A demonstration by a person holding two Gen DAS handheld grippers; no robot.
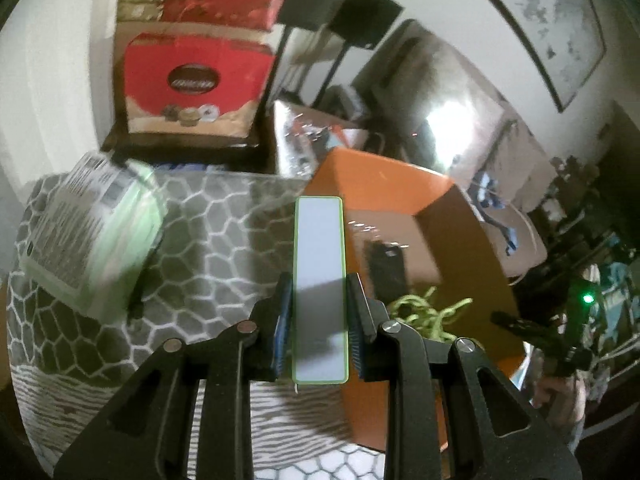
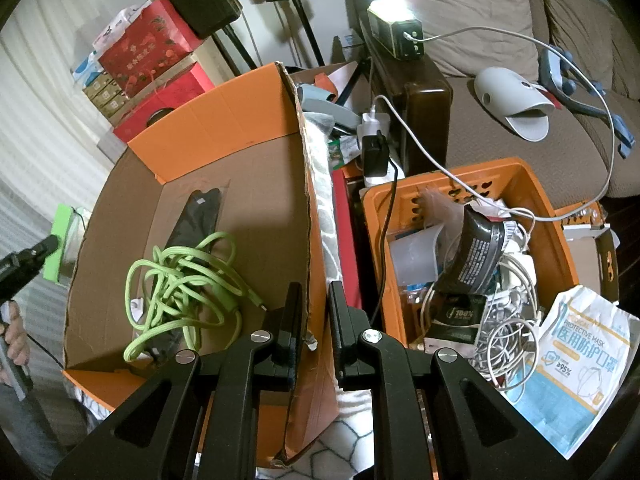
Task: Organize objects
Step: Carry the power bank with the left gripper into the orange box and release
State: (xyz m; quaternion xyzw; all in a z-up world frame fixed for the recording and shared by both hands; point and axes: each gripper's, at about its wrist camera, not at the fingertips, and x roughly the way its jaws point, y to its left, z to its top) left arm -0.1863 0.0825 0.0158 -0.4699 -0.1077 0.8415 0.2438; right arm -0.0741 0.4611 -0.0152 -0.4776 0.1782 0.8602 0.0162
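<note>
My left gripper (image 1: 319,280) is shut on a slim white slab with a green rim (image 1: 320,236), held upright between the blue pads above a patterned cloth (image 1: 216,248). To its right stands an open orange cardboard box (image 1: 380,176) holding a tangled green cable (image 1: 424,312) and a flat black pouch (image 1: 386,268). In the right wrist view my right gripper (image 2: 316,292) is shut on the torn right wall of that box (image 2: 308,208). The green cable (image 2: 180,280) and black pouch (image 2: 200,216) lie on its floor. The left gripper (image 2: 44,248) with the green-rimmed slab (image 2: 60,240) shows at the far left.
An orange plastic crate (image 2: 552,216) right of the box is packed with white cables, a dark pouch and chargers. A mask packet (image 2: 580,364) lies against it. A green-and-white carton (image 1: 88,232) sits on the cloth. Red gift boxes (image 1: 192,76) are stacked behind, and a sofa (image 2: 520,140) stands at the right.
</note>
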